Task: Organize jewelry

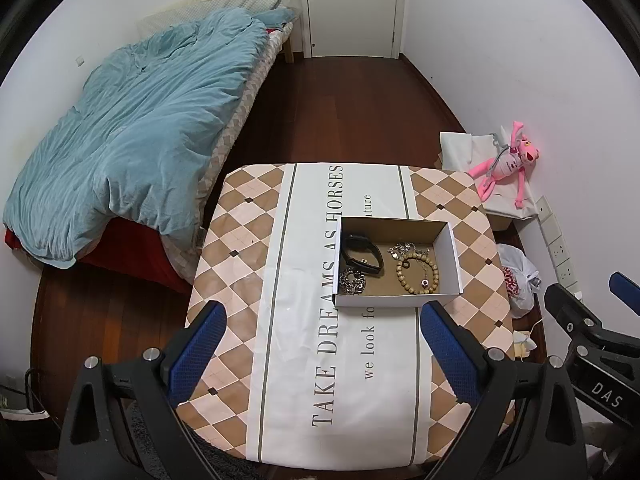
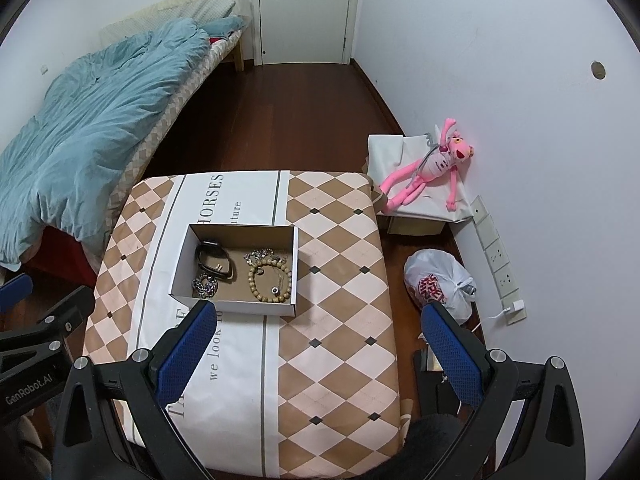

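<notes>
An open cardboard box (image 1: 452,256) (image 2: 296,264) sits on the table with the checkered cloth (image 1: 248,264) (image 2: 344,280). Inside lie a black band (image 1: 362,258) (image 2: 214,262), a silver chain bracelet (image 1: 352,281) (image 2: 205,285), a wooden bead bracelet (image 1: 417,273) (image 2: 269,280) and a small silver chain (image 1: 402,248) (image 2: 260,255). My left gripper (image 1: 322,336) is open and empty, high above the table's near side. My right gripper (image 2: 320,336) is open and empty, above the table's right part; it also shows at the right edge of the left wrist view (image 1: 580,312).
A bed with a blue duvet (image 1: 140,128) (image 2: 80,128) stands to the left. A pink plush toy (image 1: 508,160) (image 2: 432,168) lies on a white-covered box by the right wall. A white plastic bag (image 1: 518,280) (image 2: 440,280) sits on the floor. A closed door (image 1: 352,4) is at the back.
</notes>
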Tool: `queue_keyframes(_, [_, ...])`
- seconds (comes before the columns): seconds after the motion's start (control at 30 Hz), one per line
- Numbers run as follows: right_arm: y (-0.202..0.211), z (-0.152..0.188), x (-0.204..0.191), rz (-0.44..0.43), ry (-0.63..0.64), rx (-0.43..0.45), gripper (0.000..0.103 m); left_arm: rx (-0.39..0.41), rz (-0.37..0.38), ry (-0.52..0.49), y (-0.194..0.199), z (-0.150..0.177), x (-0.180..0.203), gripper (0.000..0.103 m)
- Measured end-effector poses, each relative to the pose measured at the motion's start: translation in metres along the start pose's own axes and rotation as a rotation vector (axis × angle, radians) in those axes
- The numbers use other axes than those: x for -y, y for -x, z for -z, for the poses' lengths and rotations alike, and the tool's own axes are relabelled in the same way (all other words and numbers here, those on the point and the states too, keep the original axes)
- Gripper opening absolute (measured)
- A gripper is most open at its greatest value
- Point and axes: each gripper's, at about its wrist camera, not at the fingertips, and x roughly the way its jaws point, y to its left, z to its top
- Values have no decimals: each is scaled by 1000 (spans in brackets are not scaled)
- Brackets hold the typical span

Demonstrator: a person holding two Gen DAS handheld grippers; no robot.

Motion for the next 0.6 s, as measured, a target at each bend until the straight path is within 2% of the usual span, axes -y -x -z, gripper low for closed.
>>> queue_keyframes(0.6, [0,0,0,-2,1,-3,103,8,-4,-9,0,0,1,99])
